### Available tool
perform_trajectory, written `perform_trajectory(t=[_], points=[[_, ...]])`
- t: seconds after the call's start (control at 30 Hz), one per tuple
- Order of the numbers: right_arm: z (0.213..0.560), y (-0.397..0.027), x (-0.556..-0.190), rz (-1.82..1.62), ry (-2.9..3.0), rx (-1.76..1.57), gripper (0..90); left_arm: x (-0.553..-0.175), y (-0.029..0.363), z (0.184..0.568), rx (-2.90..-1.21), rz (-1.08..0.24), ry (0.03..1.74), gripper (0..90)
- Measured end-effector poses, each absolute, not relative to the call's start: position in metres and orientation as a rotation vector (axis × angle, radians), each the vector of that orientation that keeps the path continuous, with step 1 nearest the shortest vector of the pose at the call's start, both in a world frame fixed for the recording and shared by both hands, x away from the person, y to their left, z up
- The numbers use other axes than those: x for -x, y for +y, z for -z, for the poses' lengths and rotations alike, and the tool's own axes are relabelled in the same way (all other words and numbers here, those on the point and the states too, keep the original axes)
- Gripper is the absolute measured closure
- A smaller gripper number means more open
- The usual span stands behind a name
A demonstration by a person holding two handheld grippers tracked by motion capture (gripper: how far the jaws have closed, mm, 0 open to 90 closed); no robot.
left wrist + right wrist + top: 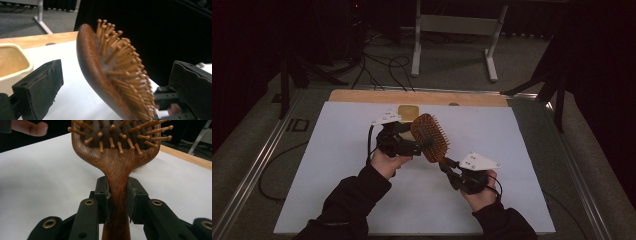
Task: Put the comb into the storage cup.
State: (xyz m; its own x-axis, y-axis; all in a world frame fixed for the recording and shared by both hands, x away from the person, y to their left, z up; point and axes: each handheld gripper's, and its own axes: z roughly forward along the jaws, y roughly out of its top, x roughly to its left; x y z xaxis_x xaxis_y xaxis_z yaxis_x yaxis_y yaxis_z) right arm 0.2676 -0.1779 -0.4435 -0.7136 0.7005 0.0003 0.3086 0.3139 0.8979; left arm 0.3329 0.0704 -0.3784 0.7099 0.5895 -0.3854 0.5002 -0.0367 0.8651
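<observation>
One wooden paddle hairbrush (430, 136), oval with round-tipped pegs on a dark cushion, hangs tilted above the desk's (337, 150) white middle. My right tongs (118, 197) clench its smooth handle; my left tongs (117, 82) stand released around its head, near a cream square bowl (408, 112).

The room is dim, and the white sheet (362, 165) on the tabletop (412, 96) is the brightest area in the high view; around it the floor fades to near black at the upper corners. That view is soft and grainy. In the left gripper view the hairbrush (112, 75) is sharp, its far bristles slightly blurred. Shadows on the sheet are faint and soft.
</observation>
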Motion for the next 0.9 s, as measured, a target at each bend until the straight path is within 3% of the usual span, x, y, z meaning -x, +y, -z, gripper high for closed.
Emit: perform_trajectory(t=[0.33,0.6,0.9], points=[[0.444,-0.177,-0.269,-1.362,2.196,-0.892,73.1,-0.343,0.06,0.385,-1.631,-0.064,0.965,3.8],[0.445,-0.176,-0.27,-1.362,2.199,-0.899,73.0,-0.344,0.06,0.388,-1.589,-0.011,0.963,32.8],[0.445,-0.175,-0.269,-1.346,2.201,-0.903,73.0,-0.347,0.067,0.389,-1.529,0.091,0.976,46.5]])
